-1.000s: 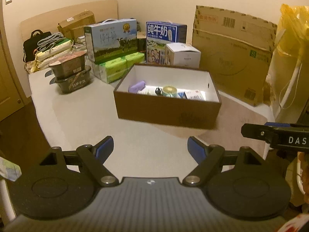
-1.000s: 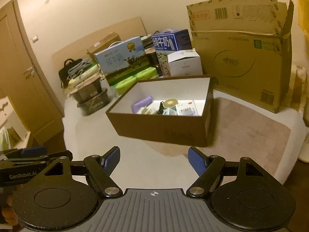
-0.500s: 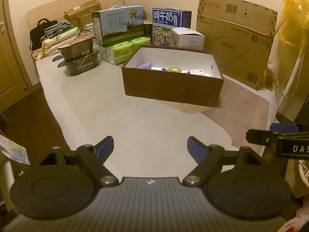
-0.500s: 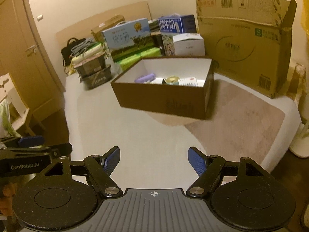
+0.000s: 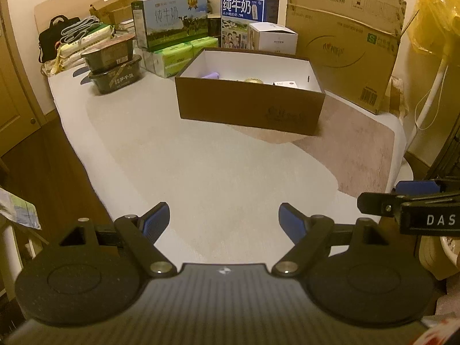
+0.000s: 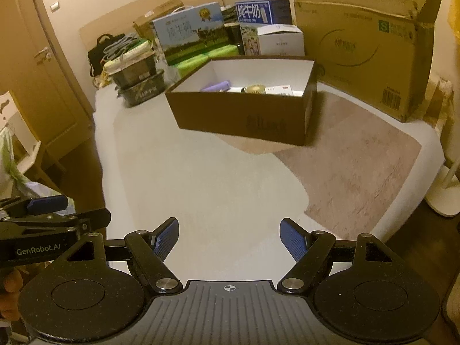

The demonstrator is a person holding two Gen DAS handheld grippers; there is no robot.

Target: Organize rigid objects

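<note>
A brown open box with a white inside stands mid-table. Inside it lie a purple object, a round gold item and a small white carton. My left gripper is open over the white table, well short of the box, nothing between its blue pads. My right gripper is open too, held back near the table's near edge. Each gripper shows at the edge of the other's view.
Milk cartons, green tissue packs, stacked black trays, a small white box and a large cardboard box line the back. A beige mat covers the table's right part. A white stand stands on the dark floor.
Both grippers pulled back from the box and sank a little; the box looks smaller and farther, and more of the table and floor shows. Both jaws stay equally wide.
</note>
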